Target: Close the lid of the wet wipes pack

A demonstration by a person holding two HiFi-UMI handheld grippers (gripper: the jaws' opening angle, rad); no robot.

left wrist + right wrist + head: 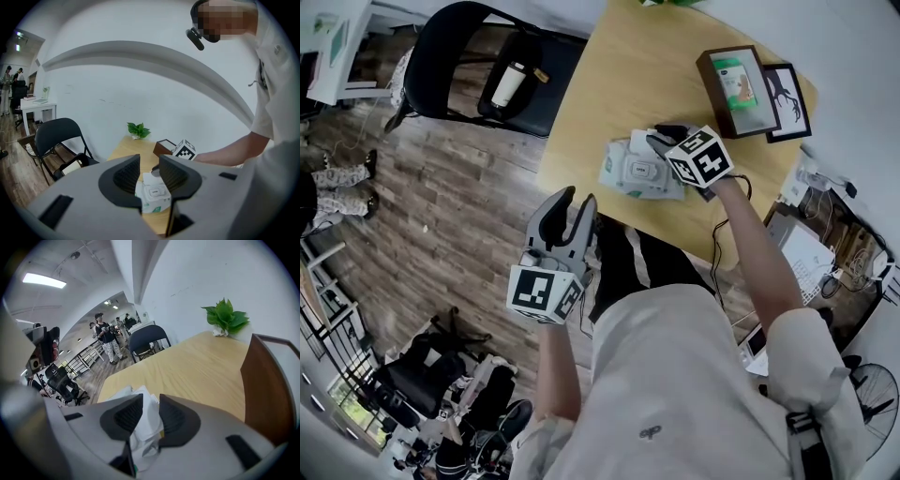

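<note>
The white wet wipes pack (639, 173) lies on the wooden table (609, 84) near its front edge, its lid flap flat on top. My right gripper (662, 140) is down on the pack's far right end. In the right gripper view the pack's crumpled white end (149, 427) fills the narrow gap of the right gripper (146, 401) and touches both pads. My left gripper (570, 208) hangs off the table's front edge, short of the pack, open with nothing in it. The left gripper view shows the pack (153, 193) beyond the spread jaws of the left gripper (149, 174).
A brown box (736, 89) and a black picture frame (787, 98) sit at the table's right end. A small green plant (225, 315) stands at the far edge. A black folding chair (487, 66) stands left of the table. People stand far off down the room.
</note>
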